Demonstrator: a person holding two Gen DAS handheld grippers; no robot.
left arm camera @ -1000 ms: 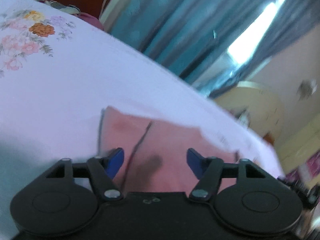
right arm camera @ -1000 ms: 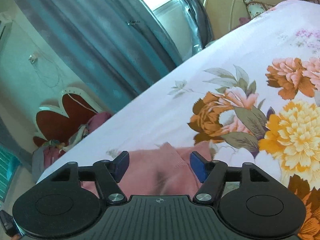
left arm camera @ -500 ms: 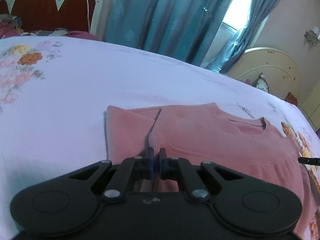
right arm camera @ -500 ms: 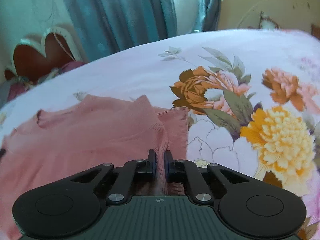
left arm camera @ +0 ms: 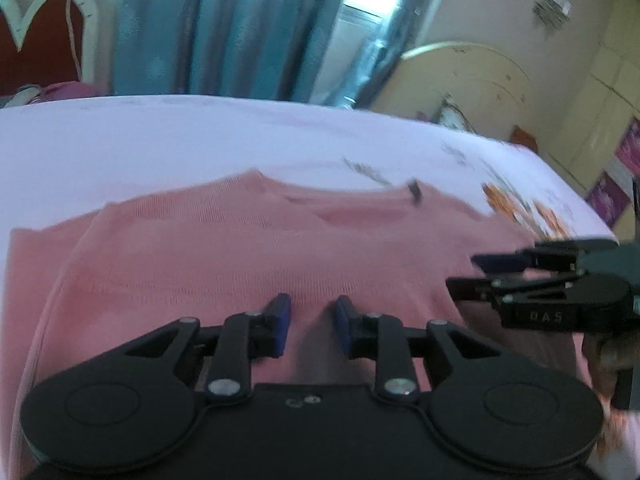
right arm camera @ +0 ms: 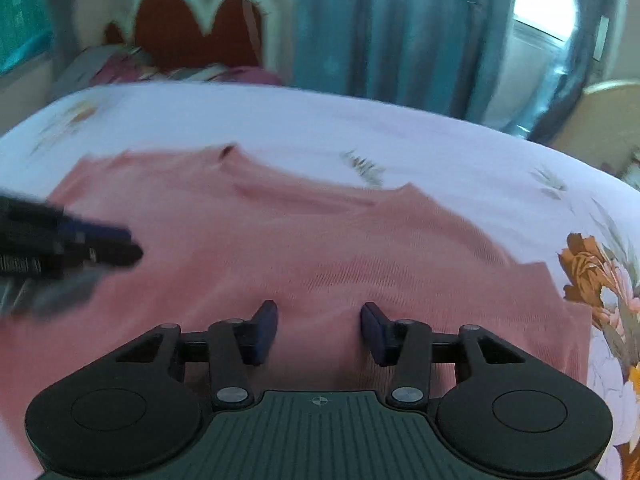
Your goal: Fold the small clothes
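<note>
A pink knitted top (left arm camera: 248, 248) lies flat on the flowered bedsheet (left arm camera: 160, 140), neckline at the far side. My left gripper (left arm camera: 312, 314) hovers over its near middle. Its jaws are opening, and no cloth is pinched between the blue pads (left arm camera: 280, 312). My right gripper (left arm camera: 500, 276) comes in from the right, close beside it. In the right wrist view the right gripper (right arm camera: 318, 320) sits over the top (right arm camera: 340, 248) with its jaws opening and nothing gripped. The left gripper (right arm camera: 100, 246) shows blurred at the left.
The bedsheet (right arm camera: 440, 152) spreads wide around the top, with large printed flowers (right arm camera: 592, 272) to the right. Blue curtains (left arm camera: 224, 32) and a window hang behind the bed. A red scalloped headboard (right arm camera: 200, 36) with piled clothes stands far left, and cream furniture (left arm camera: 460, 80) far right.
Both grippers were shut on the top's side edges half a second ago. Each has since swung inward over the middle of the top and let go, jaws now apart.
</note>
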